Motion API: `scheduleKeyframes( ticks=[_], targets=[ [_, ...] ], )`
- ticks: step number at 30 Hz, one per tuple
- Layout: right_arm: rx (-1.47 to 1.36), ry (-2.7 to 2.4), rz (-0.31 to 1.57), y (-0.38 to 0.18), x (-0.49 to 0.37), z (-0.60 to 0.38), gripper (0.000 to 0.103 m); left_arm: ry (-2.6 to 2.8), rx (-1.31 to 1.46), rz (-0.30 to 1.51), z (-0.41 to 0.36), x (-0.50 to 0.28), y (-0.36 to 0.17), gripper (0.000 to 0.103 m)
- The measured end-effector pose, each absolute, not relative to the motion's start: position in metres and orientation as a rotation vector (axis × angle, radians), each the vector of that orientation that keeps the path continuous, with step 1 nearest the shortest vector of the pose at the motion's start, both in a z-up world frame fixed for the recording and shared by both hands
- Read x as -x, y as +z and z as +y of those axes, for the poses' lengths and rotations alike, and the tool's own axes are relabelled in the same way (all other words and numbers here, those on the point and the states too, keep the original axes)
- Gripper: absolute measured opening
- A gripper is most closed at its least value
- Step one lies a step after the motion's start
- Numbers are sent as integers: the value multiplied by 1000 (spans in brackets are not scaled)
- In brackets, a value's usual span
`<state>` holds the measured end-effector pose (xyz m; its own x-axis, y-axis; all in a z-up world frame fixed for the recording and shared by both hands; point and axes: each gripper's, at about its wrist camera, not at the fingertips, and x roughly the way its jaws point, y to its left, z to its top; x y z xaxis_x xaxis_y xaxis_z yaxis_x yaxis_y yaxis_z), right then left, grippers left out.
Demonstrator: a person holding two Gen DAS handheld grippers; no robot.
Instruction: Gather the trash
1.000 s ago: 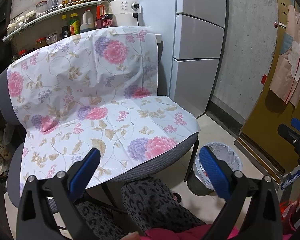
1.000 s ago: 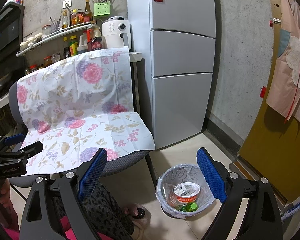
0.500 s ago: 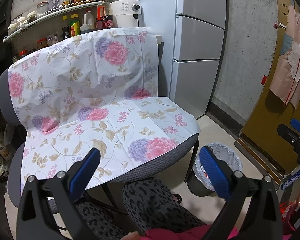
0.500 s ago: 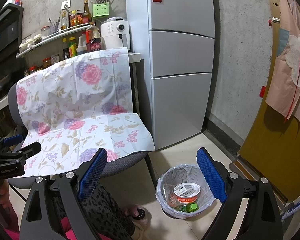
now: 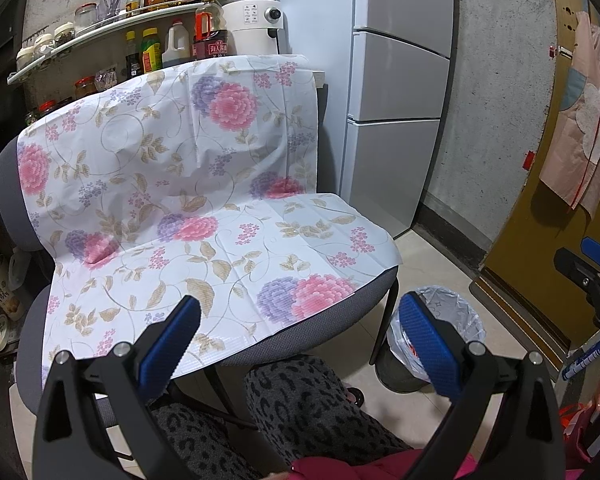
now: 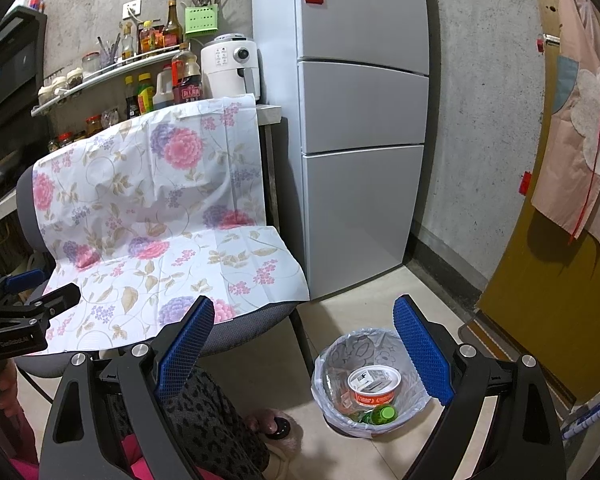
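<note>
Both your grippers are empty, jaws spread wide: left gripper (image 5: 300, 324), right gripper (image 6: 304, 344). The trash is already in the bin (image 6: 332, 364), on the floor at 4 o'clock from the chair (image 6: 256, 320), just beside its front leg. In it: a paper tub (image 6: 374, 386) with an orange band and a green bottle (image 6: 382, 414) lying at the tub's 6 o'clock, touching it. The floral cloth (image 5: 204, 216) over the chair shows no loose trash; looks like collecting is about done.

Handling, my guess: tub is light and thin-walled and crushes easily, so pinch the rim gently. Bottle is light, smooth and round and may roll, so take it across the body. The bag liner is soft and slack; grab a gathered edge.

Versus a second ago: nearly nothing changed. Both grippers stayed wide, views drifted only slightly, bin contents same.
</note>
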<state>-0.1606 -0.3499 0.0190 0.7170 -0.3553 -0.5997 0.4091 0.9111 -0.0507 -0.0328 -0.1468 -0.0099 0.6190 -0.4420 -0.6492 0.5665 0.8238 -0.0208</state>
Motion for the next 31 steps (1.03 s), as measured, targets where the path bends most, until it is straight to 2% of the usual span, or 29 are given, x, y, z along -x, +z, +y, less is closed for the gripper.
scheduleKeyframes(
  ticks=[21, 31],
  targets=[
    [-92, -426, 655, 16, 158, -353, 90, -560, -224, 638, -145, 34, -8, 96],
    [-120, -390, 704, -9, 129, -346, 92, -525, -197, 737, -136, -3, -38, 96]
  ],
)
